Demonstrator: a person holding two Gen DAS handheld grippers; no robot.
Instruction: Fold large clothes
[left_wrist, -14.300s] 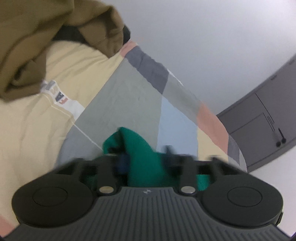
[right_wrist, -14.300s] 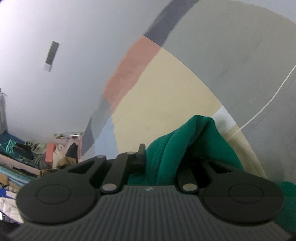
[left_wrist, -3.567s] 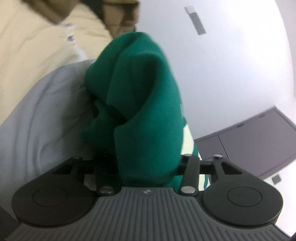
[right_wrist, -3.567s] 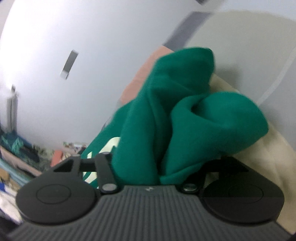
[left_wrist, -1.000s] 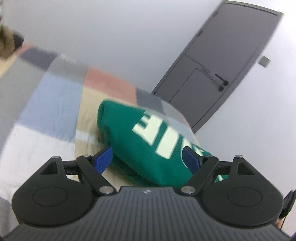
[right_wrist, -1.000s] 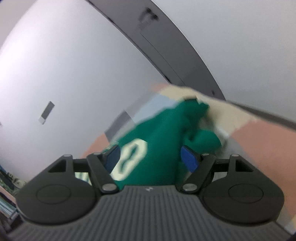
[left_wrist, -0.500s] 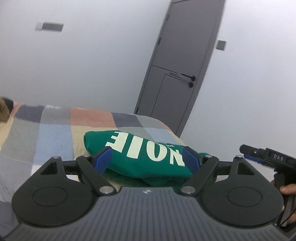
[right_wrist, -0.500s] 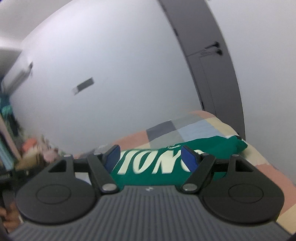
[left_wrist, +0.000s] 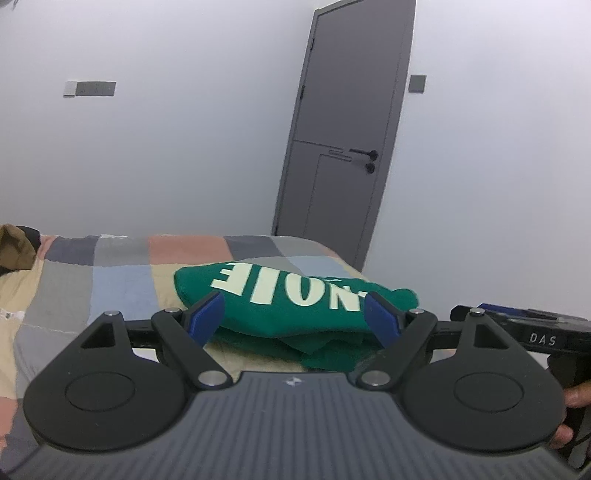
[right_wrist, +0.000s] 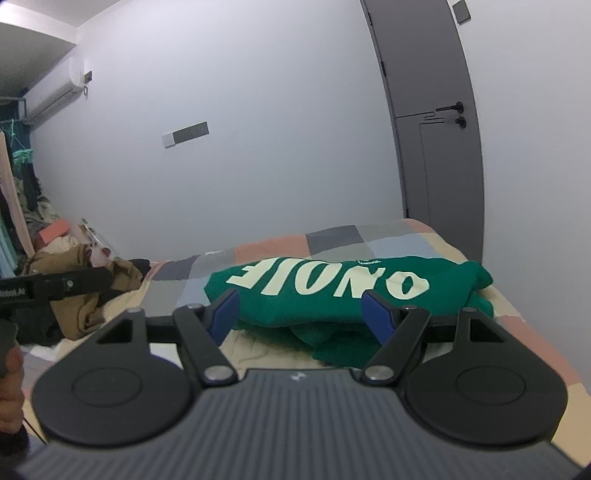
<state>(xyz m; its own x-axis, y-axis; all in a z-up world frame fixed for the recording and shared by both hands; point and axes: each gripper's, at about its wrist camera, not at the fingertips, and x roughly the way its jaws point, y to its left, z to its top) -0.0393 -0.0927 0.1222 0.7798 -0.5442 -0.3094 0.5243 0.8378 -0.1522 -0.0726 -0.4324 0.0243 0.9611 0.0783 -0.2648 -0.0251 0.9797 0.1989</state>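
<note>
A green sweatshirt (left_wrist: 295, 295) with pale letters lies folded on the patchwork bed; it also shows in the right wrist view (right_wrist: 332, 291). My left gripper (left_wrist: 295, 314) is open and empty, held back from the garment's near edge. My right gripper (right_wrist: 303, 312) is open and empty, also short of the garment. Loose green cloth sticks out under the fold at the near right (right_wrist: 340, 343).
The bed (left_wrist: 122, 280) has a checked cover. A brown garment (right_wrist: 88, 284) lies on the bed's left side. A grey door (left_wrist: 347, 147) stands behind the bed. Clothes and clutter (right_wrist: 22, 221) are at the far left. The other handheld gripper (left_wrist: 535, 332) shows at right.
Both grippers let go of the green sweatshirt and opened, then pulled back and levelled out. The sweatshirt now lies folded on the bed.
</note>
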